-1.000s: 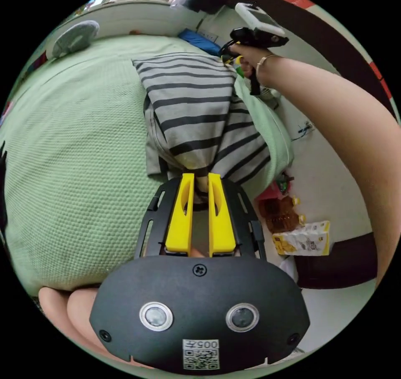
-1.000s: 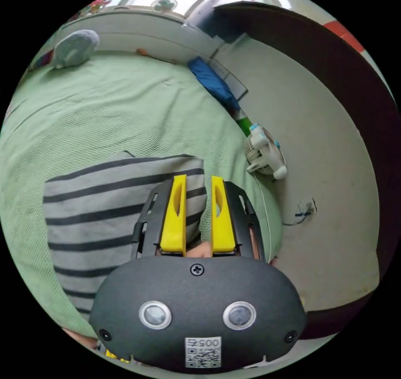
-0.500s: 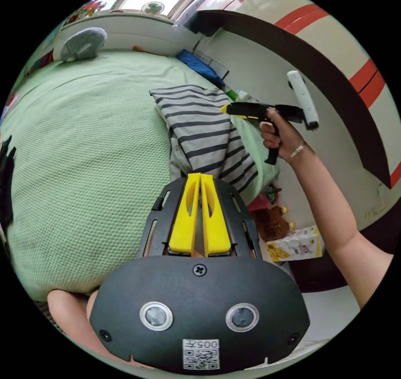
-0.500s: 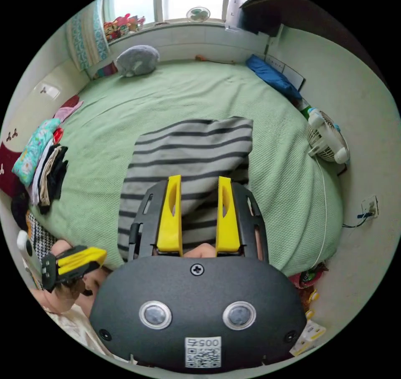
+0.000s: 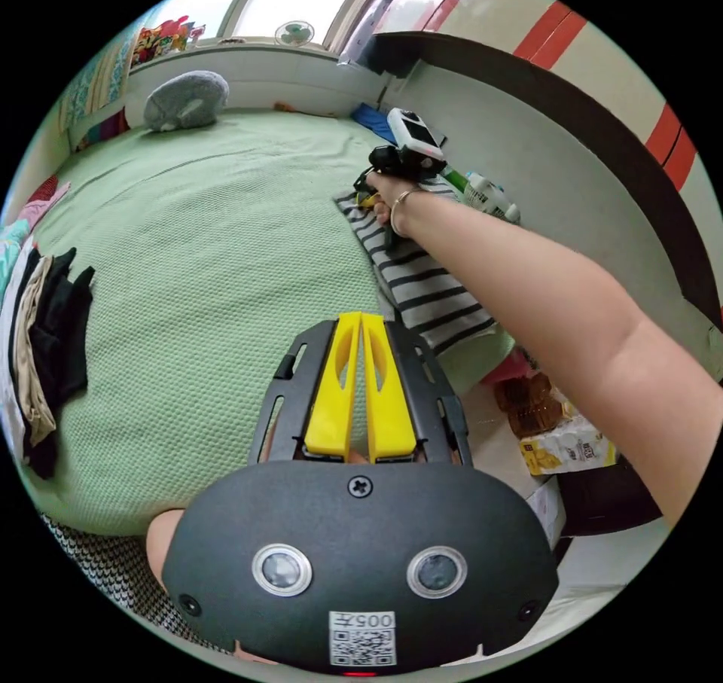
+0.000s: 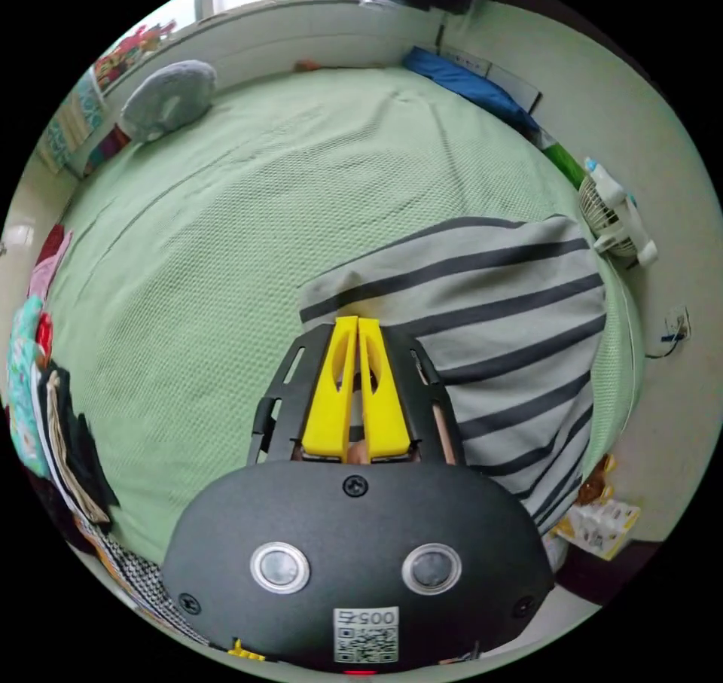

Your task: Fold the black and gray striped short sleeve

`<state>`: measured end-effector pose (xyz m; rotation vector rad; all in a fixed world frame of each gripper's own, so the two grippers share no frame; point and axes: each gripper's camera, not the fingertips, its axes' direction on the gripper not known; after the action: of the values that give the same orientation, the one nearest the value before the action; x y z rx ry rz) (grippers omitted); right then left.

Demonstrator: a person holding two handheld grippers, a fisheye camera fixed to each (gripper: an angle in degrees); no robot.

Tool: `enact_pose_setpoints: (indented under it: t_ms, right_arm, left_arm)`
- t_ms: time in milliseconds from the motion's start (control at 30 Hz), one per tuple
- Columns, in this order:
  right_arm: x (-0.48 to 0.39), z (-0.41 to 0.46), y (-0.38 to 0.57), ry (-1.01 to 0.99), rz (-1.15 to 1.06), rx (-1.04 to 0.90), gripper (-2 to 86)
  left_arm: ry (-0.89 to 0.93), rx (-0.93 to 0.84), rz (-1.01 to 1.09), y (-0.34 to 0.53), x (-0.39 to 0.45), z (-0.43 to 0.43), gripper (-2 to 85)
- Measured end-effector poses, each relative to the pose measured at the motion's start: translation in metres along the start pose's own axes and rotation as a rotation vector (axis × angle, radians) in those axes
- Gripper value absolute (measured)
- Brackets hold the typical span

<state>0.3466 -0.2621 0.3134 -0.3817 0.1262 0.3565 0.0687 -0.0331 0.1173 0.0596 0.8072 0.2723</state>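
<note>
The grey shirt with black stripes (image 6: 497,321) lies folded near the right edge of the green bed (image 6: 226,261). My right gripper (image 6: 358,323) is shut, its yellow jaws pinching the shirt's left edge. In the left gripper view the shirt (image 5: 425,288) lies past a person's arm (image 5: 527,276), whose hand holds the right gripper (image 5: 376,193) down at the shirt's far corner. My left gripper (image 5: 360,318) is shut with nothing in it, over bare green bedcover (image 5: 188,261) and apart from the shirt.
A stack of folded clothes (image 5: 45,336) (image 6: 60,427) sits at the bed's left edge. A grey plush cushion (image 5: 184,99) lies by the far wall. A small white fan (image 6: 617,216) stands beside the bed; bottles and packets (image 5: 542,419) are on the floor.
The left gripper let go of the shirt and drew back over bare bed. The right gripper, open before, swung across to the shirt's left edge and shut there.
</note>
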Motion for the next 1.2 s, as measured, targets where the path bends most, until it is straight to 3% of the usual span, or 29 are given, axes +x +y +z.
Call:
enact_pose_setpoints:
  t_ms: [200, 300, 467, 567, 733, 1000, 1200]
  right_arm:
    - [-0.023, -0.053, 0.038, 0.019, -0.089, 0.154, -1.3]
    - [-0.045, -0.106, 0.114, -0.151, -0.204, 0.311, -1.3]
    - [-0.131, -0.105, 0.237, -0.257, -0.472, 0.191, -1.3]
    - [-0.162, -0.085, 0.282, -0.197, -0.530, 0.173, -1.2]
    - [-0.175, -0.057, 0.309, -0.176, -0.491, 0.060, -1.2]
    - [-0.188, -0.052, 0.330, -0.196, -0.388, 0.108, -1.1]
    - [-0.194, -0.058, 0.333, -0.227, -0.388, 0.079, -1.3]
  left_arm:
    - [-0.024, 0.024, -0.077, 0.007, -0.060, -0.035, -0.7]
    - [-0.123, 0.056, -0.113, 0.016, -0.090, -0.061, -0.7]
    - [-0.314, -0.053, -0.208, 0.045, -0.157, -0.090, -0.7]
    - [-0.378, -0.090, -0.222, 0.072, -0.192, -0.102, -0.7]
    - [-0.431, -0.263, -0.252, 0.105, -0.237, -0.087, -0.7]
    - [-0.514, -0.257, -0.210, 0.116, -0.250, -0.090, -0.6]
    - [-0.386, -0.259, -0.266, 0.124, -0.288, -0.114, -0.4]
